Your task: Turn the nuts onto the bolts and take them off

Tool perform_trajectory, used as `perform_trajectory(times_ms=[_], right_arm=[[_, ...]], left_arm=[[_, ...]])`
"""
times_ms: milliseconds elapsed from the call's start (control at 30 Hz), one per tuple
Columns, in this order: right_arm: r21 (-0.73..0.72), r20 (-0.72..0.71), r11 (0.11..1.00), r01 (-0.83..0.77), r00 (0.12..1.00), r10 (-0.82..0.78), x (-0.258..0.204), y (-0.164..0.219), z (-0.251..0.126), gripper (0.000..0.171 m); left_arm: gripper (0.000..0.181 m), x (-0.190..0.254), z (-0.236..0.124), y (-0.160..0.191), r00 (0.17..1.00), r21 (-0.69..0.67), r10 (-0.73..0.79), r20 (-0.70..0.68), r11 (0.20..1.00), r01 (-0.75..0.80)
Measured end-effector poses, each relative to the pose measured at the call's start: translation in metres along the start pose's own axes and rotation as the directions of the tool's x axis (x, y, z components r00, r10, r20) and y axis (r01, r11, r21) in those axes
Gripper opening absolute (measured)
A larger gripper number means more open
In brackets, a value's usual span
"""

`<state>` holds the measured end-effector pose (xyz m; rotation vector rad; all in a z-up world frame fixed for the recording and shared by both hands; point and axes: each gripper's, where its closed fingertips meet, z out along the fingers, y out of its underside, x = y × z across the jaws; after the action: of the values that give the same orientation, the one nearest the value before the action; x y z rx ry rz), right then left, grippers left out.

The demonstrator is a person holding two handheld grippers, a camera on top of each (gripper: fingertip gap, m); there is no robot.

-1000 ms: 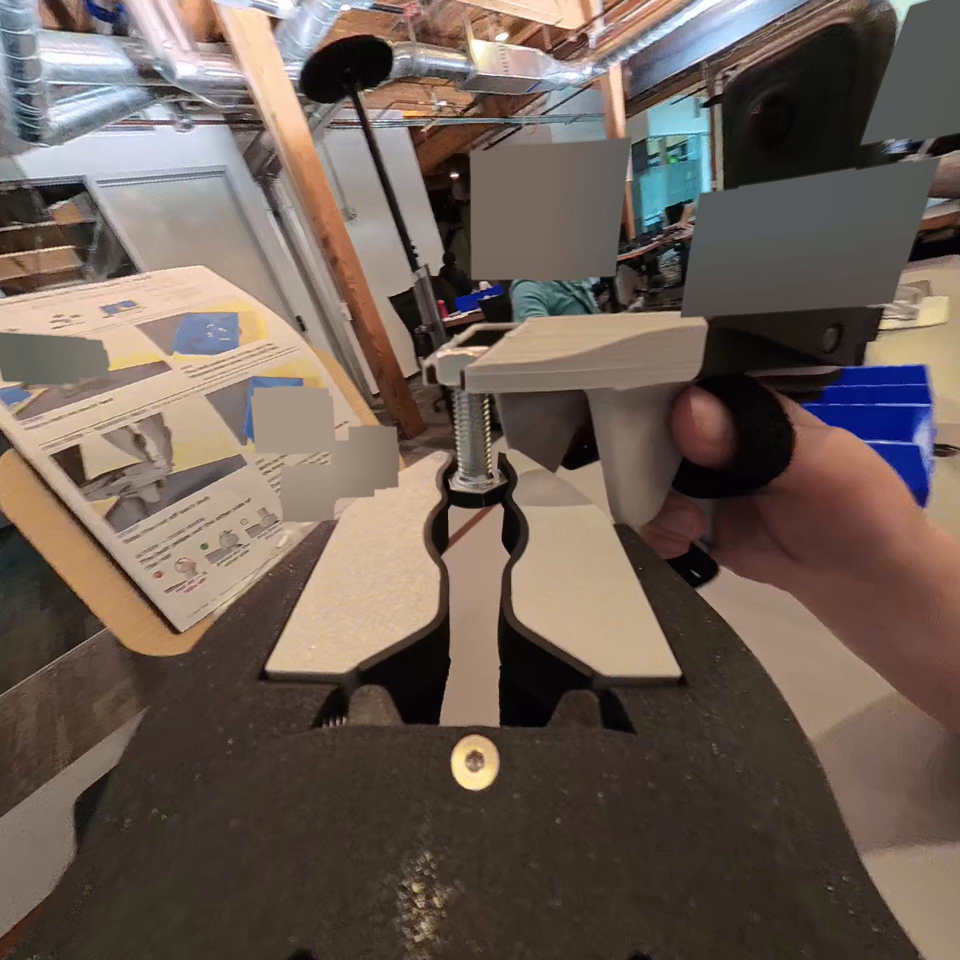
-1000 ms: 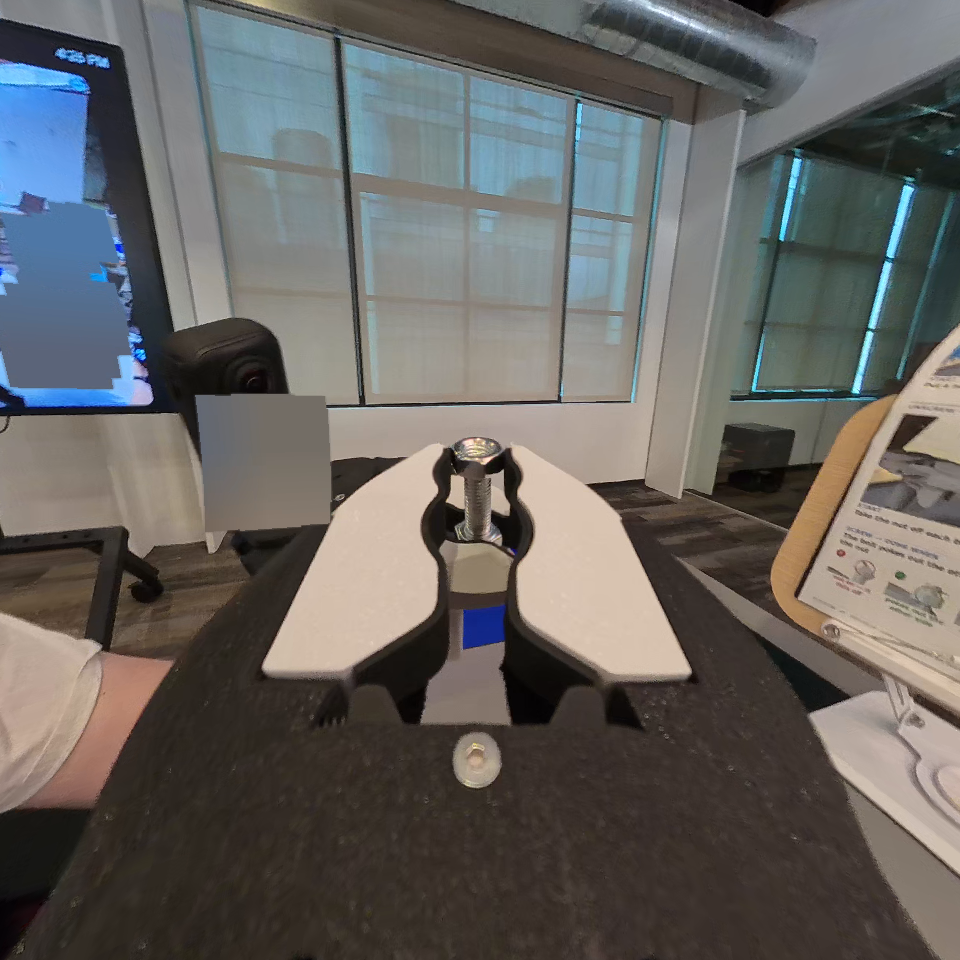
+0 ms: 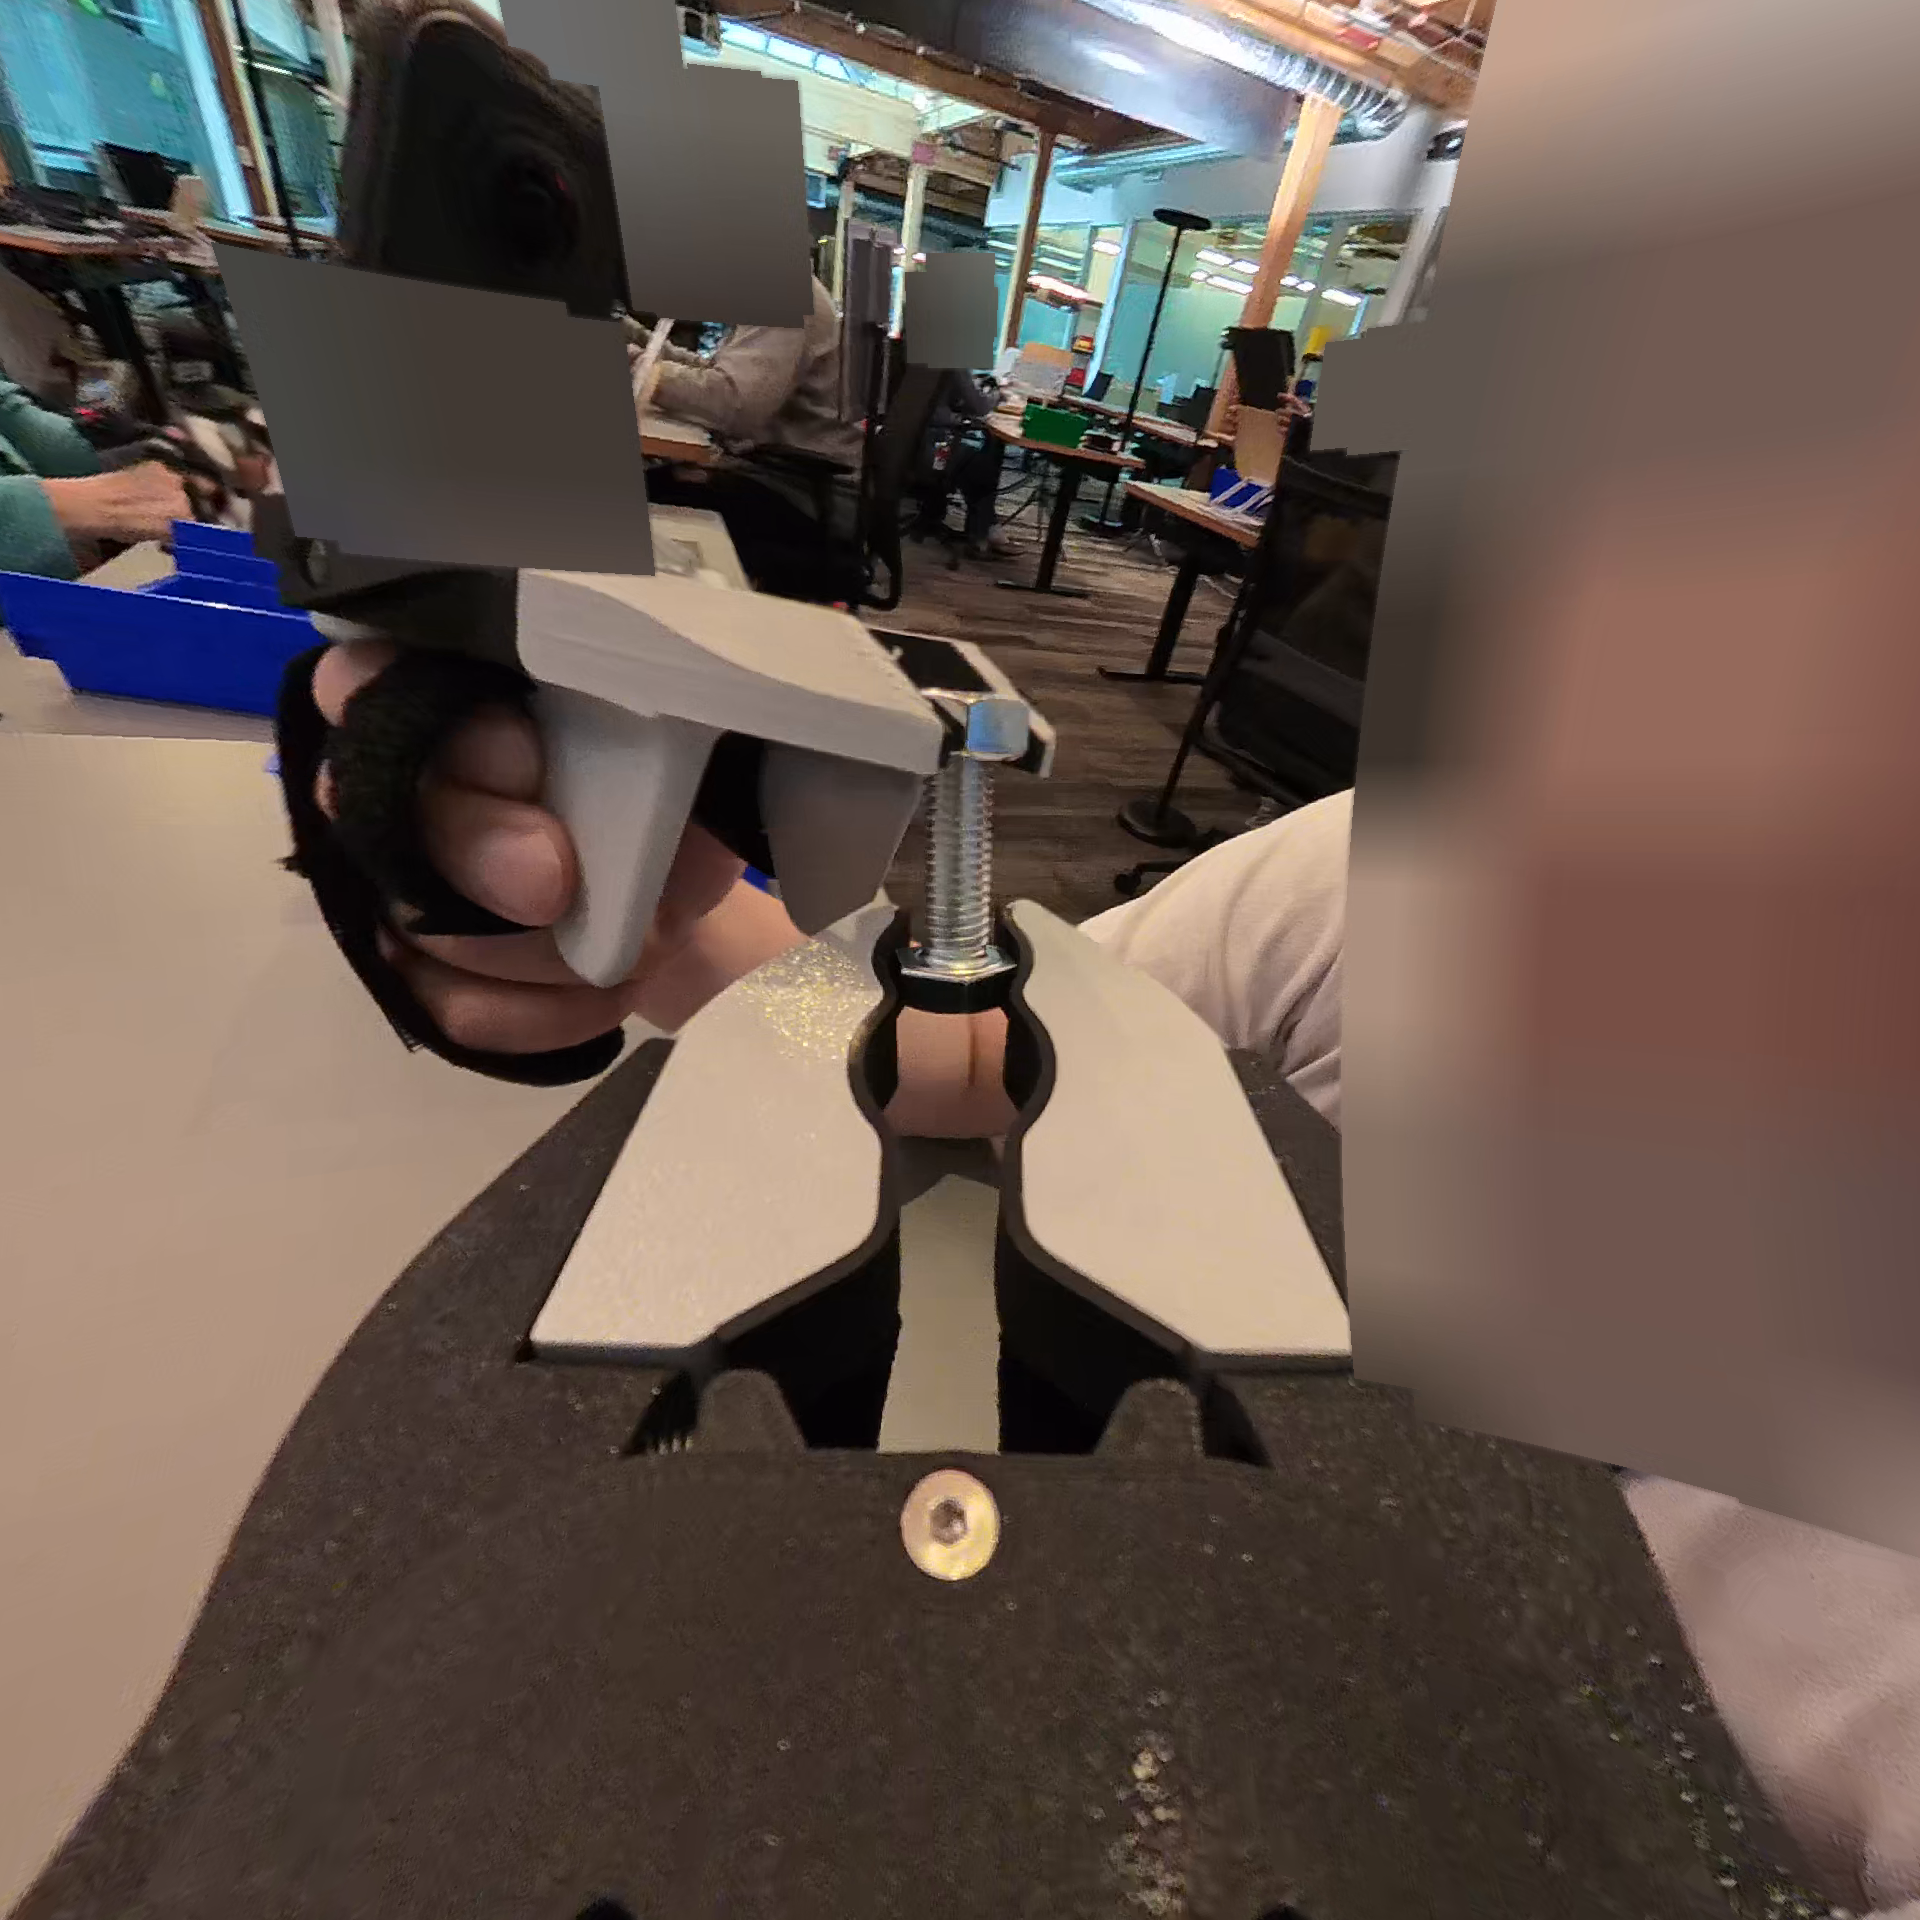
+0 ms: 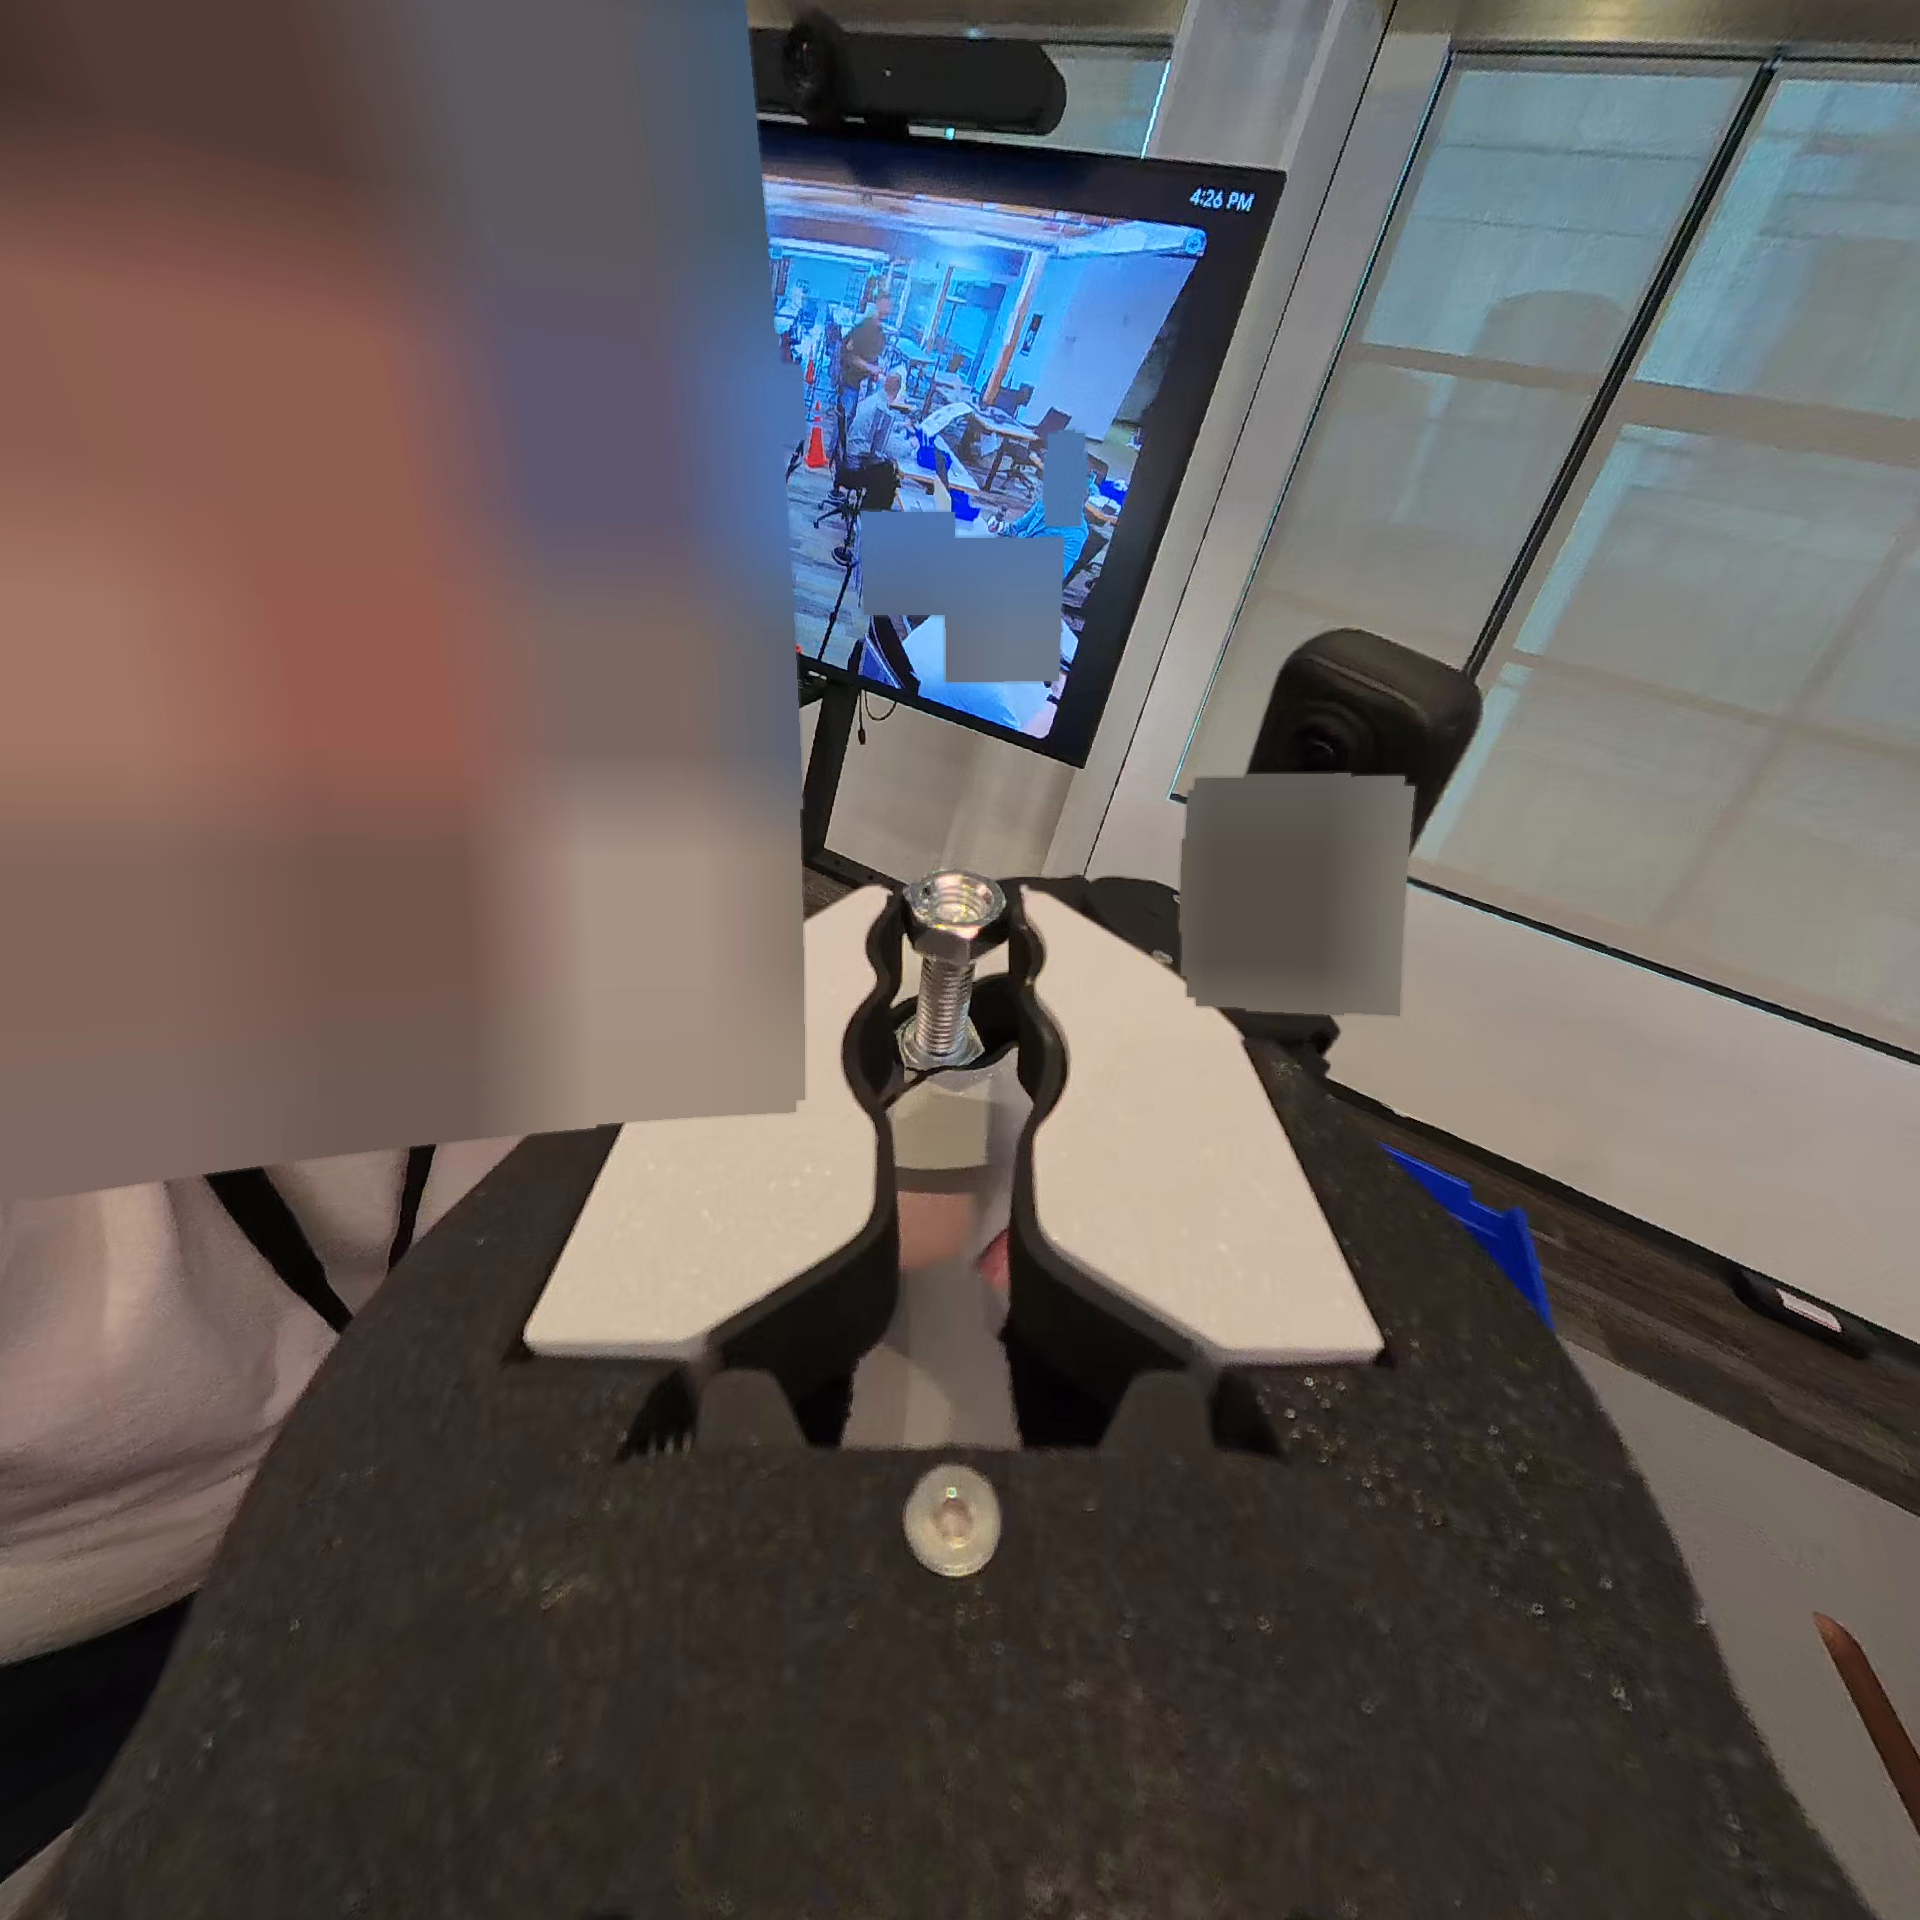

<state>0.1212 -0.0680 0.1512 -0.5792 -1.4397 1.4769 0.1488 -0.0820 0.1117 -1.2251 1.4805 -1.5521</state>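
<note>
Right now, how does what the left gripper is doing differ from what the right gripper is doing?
The left gripper is shut on the nut, low on the thread; the right gripper is shut on the bolt by its hex head. In the left wrist view, the left gripper sits at the bolt's lower end and the right gripper at its top. Both have white fingers on a black body and share one upright bolt.
</note>
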Motion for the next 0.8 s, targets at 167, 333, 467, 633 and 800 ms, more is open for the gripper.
perform_trajectory(times_ms=[167,333,467,633,800], right_arm=[[0.001,0.064,1.0,-0.003,0.998,0.003,-0.01,0.001,0.003,0.018],[0.057,-0.147,0.998,-0.03,0.988,0.038,0.019,-0.014,-0.008,0.042],[0.107,-0.522,0.994,-0.037,0.848,0.088,0.065,-0.026,-0.03,0.039],[0.013,-0.798,0.999,-0.034,0.602,0.031,0.088,-0.011,-0.04,0.038],[-0.074,-0.841,0.996,-0.044,0.54,-0.038,0.092,0.005,-0.032,0.035]], left_arm=[[0.015,0.014,0.004,0.004,0.99,-0.015,-0.059,-0.125,0.998,0.058],[0.015,-0.021,-0.006,-0.006,0.993,0.04,0.003,0.12,0.999,-0.008],[0.015,-0.075,-0.04,-0.026,0.816,0.079,0.11,0.568,0.979,-0.188],[0.015,-0.102,-0.075,-0.036,0.518,0.009,0.17,0.838,0.946,-0.325],[0.015,-0.108,-0.075,-0.033,0.44,-0.041,0.198,0.876,0.939,-0.342]])
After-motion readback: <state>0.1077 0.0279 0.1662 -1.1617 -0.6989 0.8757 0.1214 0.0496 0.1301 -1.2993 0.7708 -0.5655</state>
